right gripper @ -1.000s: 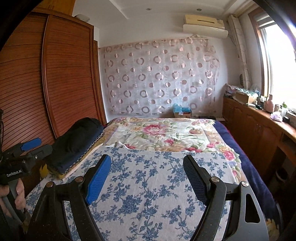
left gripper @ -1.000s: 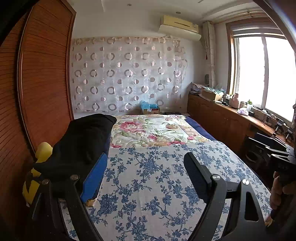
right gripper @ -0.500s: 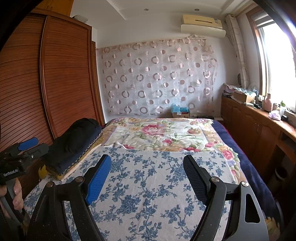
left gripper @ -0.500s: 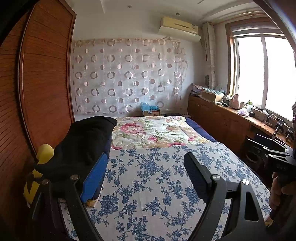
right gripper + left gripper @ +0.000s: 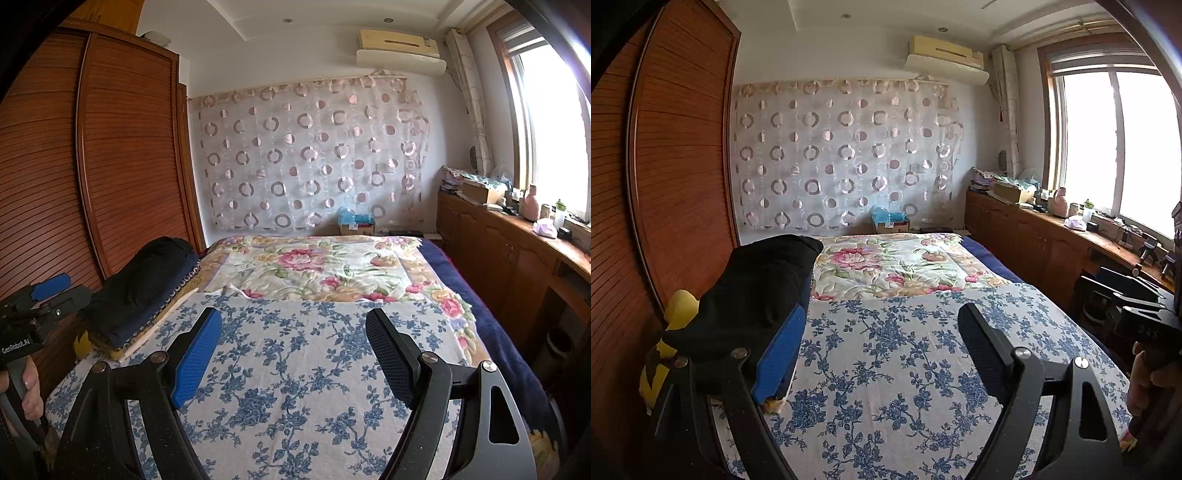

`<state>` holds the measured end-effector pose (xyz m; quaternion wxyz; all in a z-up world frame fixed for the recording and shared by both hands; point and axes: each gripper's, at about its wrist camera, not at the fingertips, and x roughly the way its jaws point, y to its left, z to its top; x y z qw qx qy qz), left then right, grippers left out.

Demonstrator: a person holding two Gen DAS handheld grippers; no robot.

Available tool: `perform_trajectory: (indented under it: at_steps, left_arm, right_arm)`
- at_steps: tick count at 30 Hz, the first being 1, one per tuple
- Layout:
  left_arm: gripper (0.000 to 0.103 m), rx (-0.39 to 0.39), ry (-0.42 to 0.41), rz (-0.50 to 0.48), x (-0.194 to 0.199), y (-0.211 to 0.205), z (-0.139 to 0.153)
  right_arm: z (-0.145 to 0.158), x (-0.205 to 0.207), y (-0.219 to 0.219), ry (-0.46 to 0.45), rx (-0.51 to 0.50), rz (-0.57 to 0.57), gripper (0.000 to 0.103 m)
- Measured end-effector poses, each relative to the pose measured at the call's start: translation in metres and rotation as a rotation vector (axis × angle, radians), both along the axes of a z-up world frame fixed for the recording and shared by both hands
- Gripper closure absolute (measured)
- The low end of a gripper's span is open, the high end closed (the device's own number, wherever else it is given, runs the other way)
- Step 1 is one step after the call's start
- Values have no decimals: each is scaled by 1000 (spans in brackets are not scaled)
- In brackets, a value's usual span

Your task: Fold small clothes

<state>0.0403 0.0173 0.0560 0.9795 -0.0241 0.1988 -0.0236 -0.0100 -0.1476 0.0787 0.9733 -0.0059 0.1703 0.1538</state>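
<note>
Hovering over the blue-flowered sheet [image 5: 886, 369], the left gripper [image 5: 879, 354] was spread wide, holding nothing. The right gripper [image 5: 295, 354] gaped likewise, empty, with the dark folded pile [image 5: 144, 288] off to its left.

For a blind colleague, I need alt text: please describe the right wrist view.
The right gripper is open and empty above a bed with a blue floral sheet. A pile of dark folded clothes lies at the bed's left edge beside a wooden wardrobe; the left gripper shows at far left.
</note>
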Motion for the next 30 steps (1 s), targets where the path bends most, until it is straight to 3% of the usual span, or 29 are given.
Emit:
perform_trajectory:
  at_steps: [30]
  left_arm:
    - [18, 1, -1, -1, 0, 0, 0]
  right_arm:
    - [1, -1, -9, -1, 0, 3, 21]
